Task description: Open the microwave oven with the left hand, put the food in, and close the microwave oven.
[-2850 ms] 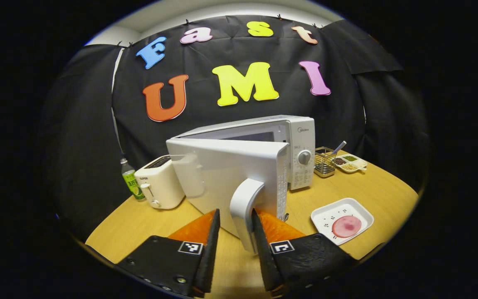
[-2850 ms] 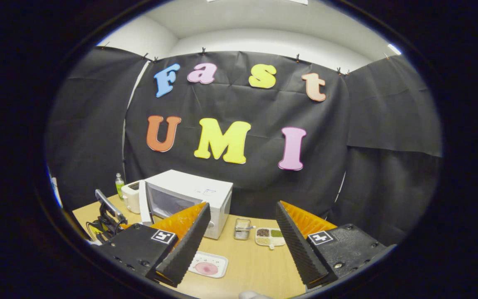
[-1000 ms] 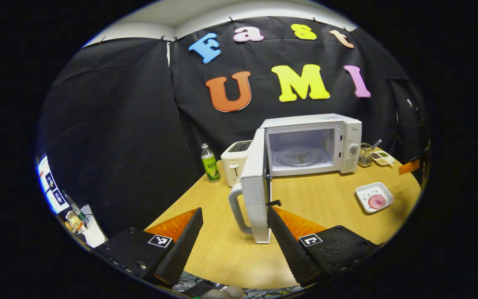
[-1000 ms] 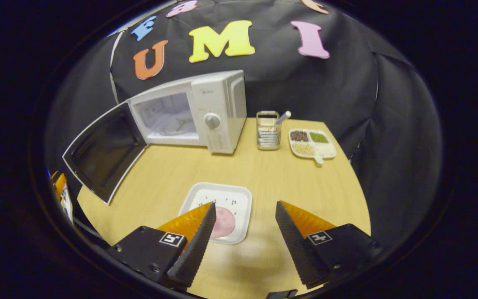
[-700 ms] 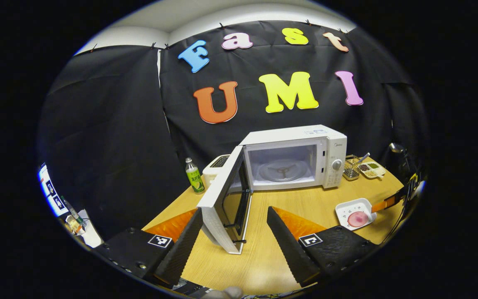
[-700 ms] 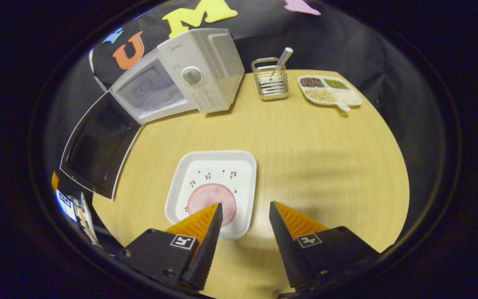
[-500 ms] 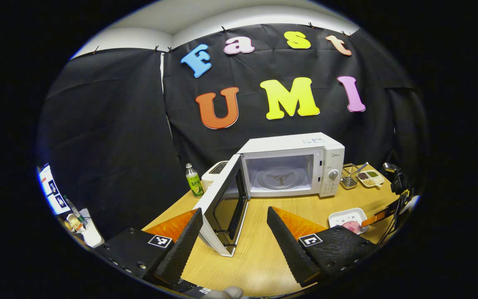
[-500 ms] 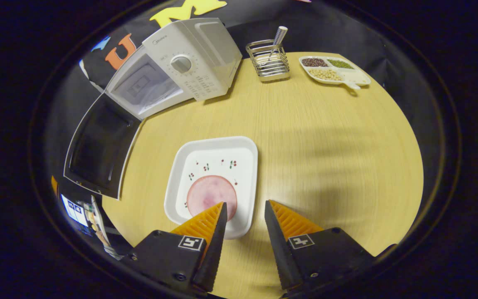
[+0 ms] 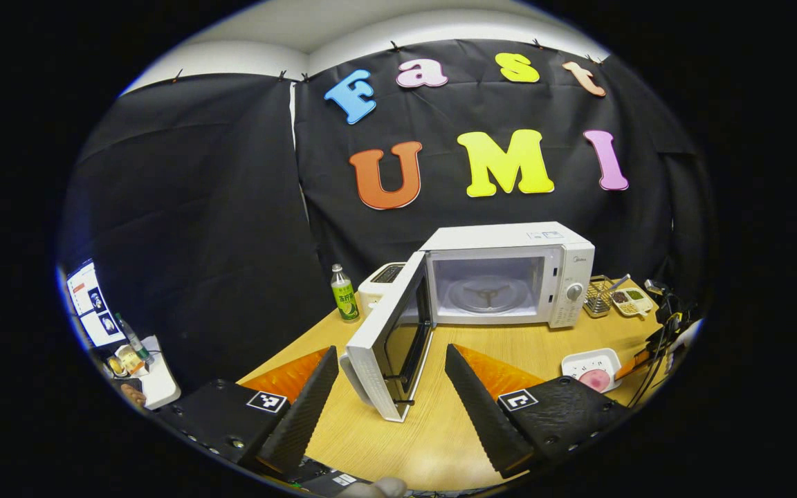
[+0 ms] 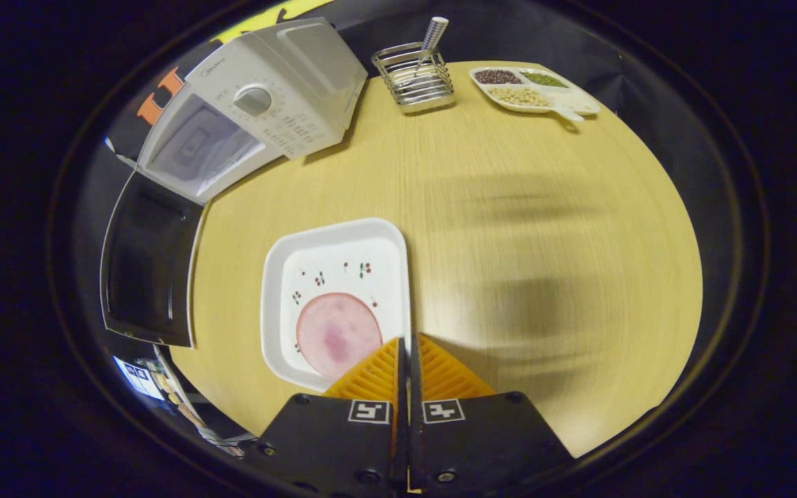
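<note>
Right hand-held gripper [image 10: 404, 344] clamped on white square plate [image 10: 315, 252] rim, pink round slice [image 10: 337, 333] on it

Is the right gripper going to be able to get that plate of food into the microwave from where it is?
Probably yes. The right gripper is shut on the white plate at its near rim, the microwave door stands wide open, and the cavity holds just its turntable. Bare table lies between.

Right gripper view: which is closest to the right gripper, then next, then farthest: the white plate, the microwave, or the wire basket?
From the right gripper:
1. White plate: its near right rim sits at the shut jaws.
2. Microwave: far left, door open.
3. Wire basket: far edge of the table, just right of the microwave.
</note>
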A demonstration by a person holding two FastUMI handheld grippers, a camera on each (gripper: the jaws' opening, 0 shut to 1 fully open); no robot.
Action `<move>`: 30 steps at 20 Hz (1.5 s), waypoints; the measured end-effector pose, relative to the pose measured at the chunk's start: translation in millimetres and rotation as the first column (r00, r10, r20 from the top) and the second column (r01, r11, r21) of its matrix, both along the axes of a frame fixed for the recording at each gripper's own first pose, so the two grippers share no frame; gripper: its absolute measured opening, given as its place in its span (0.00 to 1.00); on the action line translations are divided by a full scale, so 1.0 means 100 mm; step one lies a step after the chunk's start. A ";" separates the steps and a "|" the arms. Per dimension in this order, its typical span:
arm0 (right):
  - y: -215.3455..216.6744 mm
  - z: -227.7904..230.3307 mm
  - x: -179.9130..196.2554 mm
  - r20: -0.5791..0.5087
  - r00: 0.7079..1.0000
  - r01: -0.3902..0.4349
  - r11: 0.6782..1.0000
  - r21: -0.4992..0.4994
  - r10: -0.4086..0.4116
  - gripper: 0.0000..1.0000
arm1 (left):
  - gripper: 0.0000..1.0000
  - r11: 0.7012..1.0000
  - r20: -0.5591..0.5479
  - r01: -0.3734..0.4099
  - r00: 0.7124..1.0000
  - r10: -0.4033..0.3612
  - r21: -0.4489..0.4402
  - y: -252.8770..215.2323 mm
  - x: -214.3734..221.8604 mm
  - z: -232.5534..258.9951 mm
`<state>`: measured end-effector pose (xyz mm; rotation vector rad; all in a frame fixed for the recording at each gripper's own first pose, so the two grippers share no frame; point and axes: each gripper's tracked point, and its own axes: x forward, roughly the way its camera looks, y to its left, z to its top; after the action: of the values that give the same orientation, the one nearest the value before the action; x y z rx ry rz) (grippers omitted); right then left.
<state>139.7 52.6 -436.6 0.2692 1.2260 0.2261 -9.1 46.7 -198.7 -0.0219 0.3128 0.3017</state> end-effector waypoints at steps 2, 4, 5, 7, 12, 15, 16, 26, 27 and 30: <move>0.00 0.00 0.00 -0.015 1.000 0.026 1.000 0.008 -0.026 0.04 | 0.95 1.000 0.016 0.018 1.000 -0.018 -0.003 0.07 0.06 0.00; 0.05 0.03 -0.06 -0.063 0.995 0.083 0.994 0.077 -0.078 0.04 | 0.95 0.999 0.037 0.035 0.999 -0.035 -0.008 0.15 0.09 0.03; 0.08 0.03 -0.08 -0.087 0.990 0.120 0.985 0.126 -0.110 0.04 | 0.95 0.999 0.044 0.043 0.998 -0.043 -0.012 0.19 0.09 0.04; 0.12 0.06 -0.08 -0.089 0.983 0.175 0.966 0.192 -0.161 0.04 | 0.95 0.998 0.050 0.064 0.997 -0.063 -0.023 0.25 0.10 0.05; 0.29 0.31 -0.08 -0.027 0.971 0.236 0.924 0.301 -0.240 0.04 | 0.95 0.990 0.057 0.142 0.988 -0.141 -0.021 0.32 0.17 0.13; 0.56 0.54 -0.11 0.003 0.963 0.250 0.898 0.363 -0.269 0.04 | 0.95 0.982 0.061 0.187 0.981 -0.186 -0.013 0.30 0.22 0.19; 0.68 0.61 -0.09 0.009 0.960 0.256 0.887 0.385 -0.281 0.04 | 0.95 0.979 0.066 0.201 0.978 -0.200 -0.013 0.28 0.24 0.23; 2.07 1.38 0.58 0.081 0.879 0.345 0.746 0.570 -0.469 0.04 | 0.95 0.965 0.080 0.262 0.961 -0.263 0.021 0.21 0.31 0.53; 2.21 1.44 0.70 0.099 0.868 0.344 0.733 0.587 -0.487 0.04 | 0.95 0.964 0.072 0.266 0.961 -0.267 0.023 0.22 0.30 0.52; 2.58 1.48 1.06 0.126 0.829 0.368 0.701 0.611 -0.545 0.04 | 0.95 0.967 0.049 0.255 0.965 -0.256 0.026 0.27 0.31 0.46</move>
<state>245.3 310.9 -288.2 1.0235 0.7217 0.1745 21.8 73.7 -152.3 0.0301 0.2574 0.0477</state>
